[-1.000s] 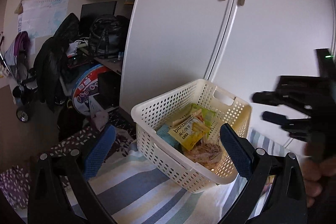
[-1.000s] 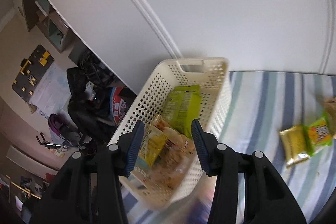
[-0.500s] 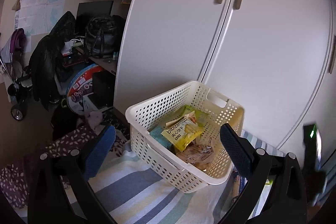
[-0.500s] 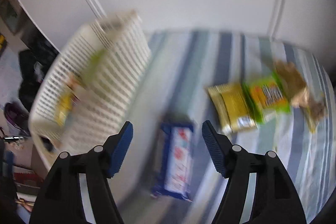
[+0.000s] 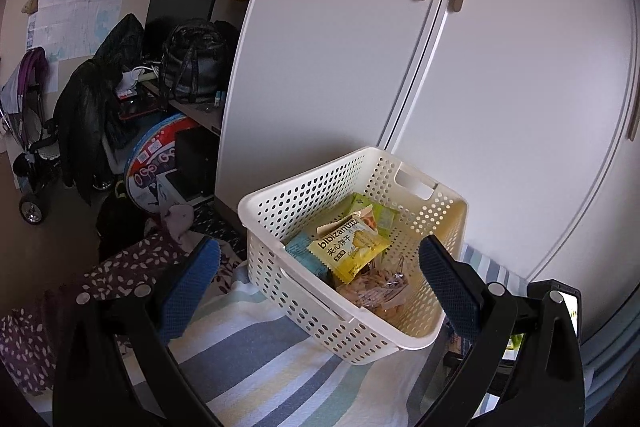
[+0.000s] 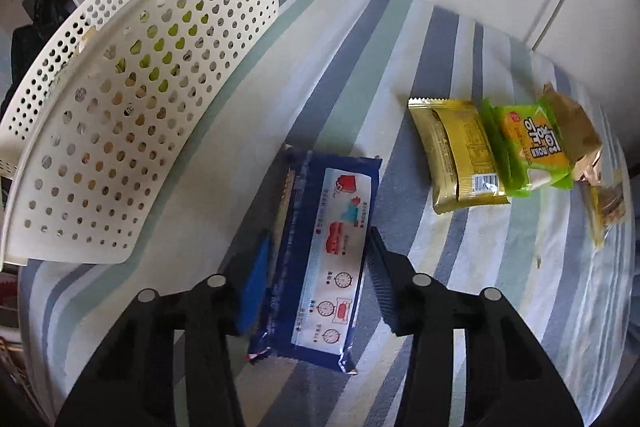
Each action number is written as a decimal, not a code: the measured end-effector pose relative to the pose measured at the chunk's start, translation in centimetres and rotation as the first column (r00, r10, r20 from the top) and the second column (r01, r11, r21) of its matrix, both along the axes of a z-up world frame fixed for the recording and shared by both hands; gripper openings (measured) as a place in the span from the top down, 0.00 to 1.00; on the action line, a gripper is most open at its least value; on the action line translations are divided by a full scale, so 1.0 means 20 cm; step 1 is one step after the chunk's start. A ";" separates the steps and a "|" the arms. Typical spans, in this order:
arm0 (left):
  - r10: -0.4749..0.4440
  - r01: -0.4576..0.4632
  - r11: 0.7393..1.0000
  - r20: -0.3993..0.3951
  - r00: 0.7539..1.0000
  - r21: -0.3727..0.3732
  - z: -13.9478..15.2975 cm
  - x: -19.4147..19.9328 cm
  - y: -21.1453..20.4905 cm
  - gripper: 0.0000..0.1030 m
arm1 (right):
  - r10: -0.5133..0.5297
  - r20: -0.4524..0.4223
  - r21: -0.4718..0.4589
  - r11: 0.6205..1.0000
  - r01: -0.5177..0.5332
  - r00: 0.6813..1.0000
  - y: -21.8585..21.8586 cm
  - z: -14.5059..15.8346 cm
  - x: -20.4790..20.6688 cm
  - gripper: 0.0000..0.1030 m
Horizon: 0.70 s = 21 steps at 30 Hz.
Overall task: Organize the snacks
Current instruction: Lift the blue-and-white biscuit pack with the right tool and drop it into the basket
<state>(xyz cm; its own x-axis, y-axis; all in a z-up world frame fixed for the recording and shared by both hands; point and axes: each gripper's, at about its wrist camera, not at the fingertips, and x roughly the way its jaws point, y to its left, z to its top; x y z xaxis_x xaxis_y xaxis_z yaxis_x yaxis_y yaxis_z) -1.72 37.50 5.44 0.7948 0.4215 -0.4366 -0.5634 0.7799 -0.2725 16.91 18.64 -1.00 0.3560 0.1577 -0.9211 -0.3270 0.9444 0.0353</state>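
Right gripper (image 6: 318,275) fingers straddle the dark blue snack pack (image 6: 324,259), one pad on each long edge, pack lying flat on the striped cloth (image 6: 360,39). Jaws partly spread; can't tell whether the pads actually press the wrapper or just flank it. Left gripper (image 5: 320,281) fingers wide apart, nothing between them, hovering in front of the white perforated basket (image 5: 280,211).

Edges and room:
- Basket sits at the cloth's left side, near the white wardrobe doors (image 5: 500,87). Its long wall (image 6: 132,131) is close to the blue pack's left, a bare strip of cloth between them.
- Right of the blue pack: open cloth, then a row of loose snacks, gold packet (image 6: 460,155), green-and-orange packet (image 6: 528,151) overlapping it, brown wrapper (image 6: 576,131) behind, and a small clear packet (image 6: 608,211) near the cloth's right edge.
- Cloth in front of the basket under the left gripper is bare stripes; dark patterned fabric (image 5: 120,267) borders it on the left.
- Basket top is unobstructed, handle cut-out on the far wall.

Basket contents: yellow biscuit pack (image 5: 348,247) on top, teal packet (image 5: 308,255) beside it, green bag (image 5: 376,211) behind, clear bag of brown snacks (image 5: 380,291) at the near right corner.
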 end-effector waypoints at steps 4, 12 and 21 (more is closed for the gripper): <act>0.005 -0.005 1.000 0.011 1.000 -0.006 0.00 -0.01 0.01 0.02 | -0.042 0.025 0.053 0.998 0.040 0.999 -0.07 0.10 0.04 0.57; 0.015 -0.015 1.000 0.015 1.000 -0.016 0.00 -0.01 0.01 0.02 | -0.065 0.156 0.250 0.968 0.024 0.986 -0.04 0.56 0.05 0.57; 0.022 -0.021 0.999 0.023 1.000 -0.036 0.00 -0.03 0.04 0.02 | -0.019 0.107 0.404 0.915 -0.025 0.994 0.34 0.68 0.16 0.57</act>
